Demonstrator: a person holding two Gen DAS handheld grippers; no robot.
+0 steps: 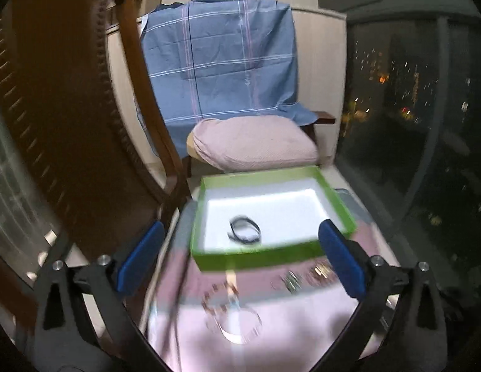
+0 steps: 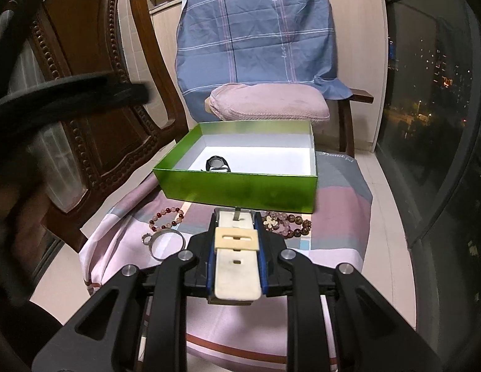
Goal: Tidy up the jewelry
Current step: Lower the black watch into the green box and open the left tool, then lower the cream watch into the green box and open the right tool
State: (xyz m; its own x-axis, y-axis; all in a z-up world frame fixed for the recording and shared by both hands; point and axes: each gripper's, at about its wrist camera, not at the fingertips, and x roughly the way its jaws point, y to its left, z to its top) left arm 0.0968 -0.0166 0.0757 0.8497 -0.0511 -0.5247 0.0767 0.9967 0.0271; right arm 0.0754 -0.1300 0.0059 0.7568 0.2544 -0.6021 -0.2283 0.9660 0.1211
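A big brown wooden chair (image 2: 94, 99) stands at the left. Behind the box is a second chair with a blue checked cloth (image 2: 256, 34) hung over its back and a pink cushion (image 2: 268, 100) on its seat.

A pink and grey cloth (image 2: 339, 204) covers the low surface in front, and all the jewelry lies on it. A green box (image 2: 237, 187) with a white inside sits at the far edge of this cloth. A dark watch (image 1: 244, 230) lies inside the box, near its front left corner.

The left gripper (image 1: 240, 257) is spread wide open, with its blue pads far apart and nothing between them. It hangs over the near edge of the box.

The right gripper (image 2: 237, 254) is squeezed onto a cream watch strap (image 2: 237, 266). The strap lies flat between the blue pads and sticks out a little at the front, near the front wall of the box.

On the cloth in front of the box, toward the left edge, lies a red and pink bead bracelet (image 2: 166, 217). A silver bangle (image 2: 167, 245) lies just beside it, nearer the cloth's front edge. Toward the right edge lies a pink and brown bead bracelet (image 2: 290, 224) with a small gold flower on it.
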